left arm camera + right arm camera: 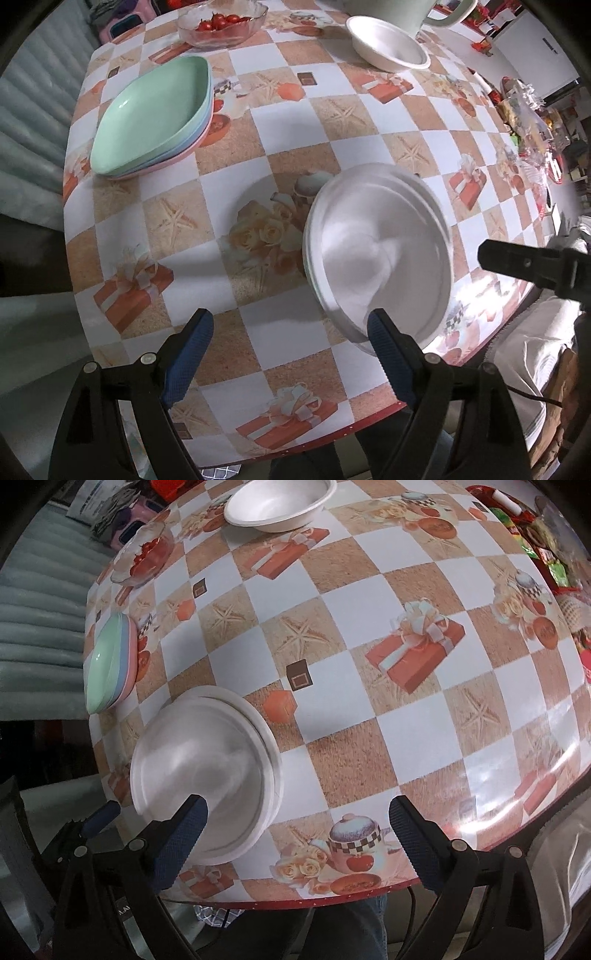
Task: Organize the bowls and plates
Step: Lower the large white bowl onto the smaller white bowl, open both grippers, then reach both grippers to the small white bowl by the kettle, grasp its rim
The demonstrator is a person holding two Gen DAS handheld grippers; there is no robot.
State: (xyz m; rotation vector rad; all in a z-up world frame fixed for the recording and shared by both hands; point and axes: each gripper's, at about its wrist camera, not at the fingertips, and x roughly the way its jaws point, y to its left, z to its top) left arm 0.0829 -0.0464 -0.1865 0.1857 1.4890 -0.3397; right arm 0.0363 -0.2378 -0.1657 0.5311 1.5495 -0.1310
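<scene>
Along the left edge of the tabletop (280, 122) you have a stack of square plates (155, 114), mint green on top with blue and pink beneath, sitting flat. Behind it, at the far left corner, stands a glass bowl of cherry tomatoes (221, 22).

Your left gripper (290, 354) points down over the near edge with its jaws spread wide and nothing between the blue pads; only tablecloth shows in the gap. The white plates (380, 254), blurred, sit near that near edge, and their rim lies just behind your left gripper's right-hand finger (391, 358), outside the jaws rather than between them. Whether finger and rim touch you cannot tell.

From the other side, your right gripper (297, 845) is also spread wide and holds nothing. The same white plates appear behind its left-hand finger (181, 842), again outside the gap, which frames bare cloth.

Further right, toward the far edge, a white foam bowl (388, 42) rests upright, well apart from both grippers.
</scene>
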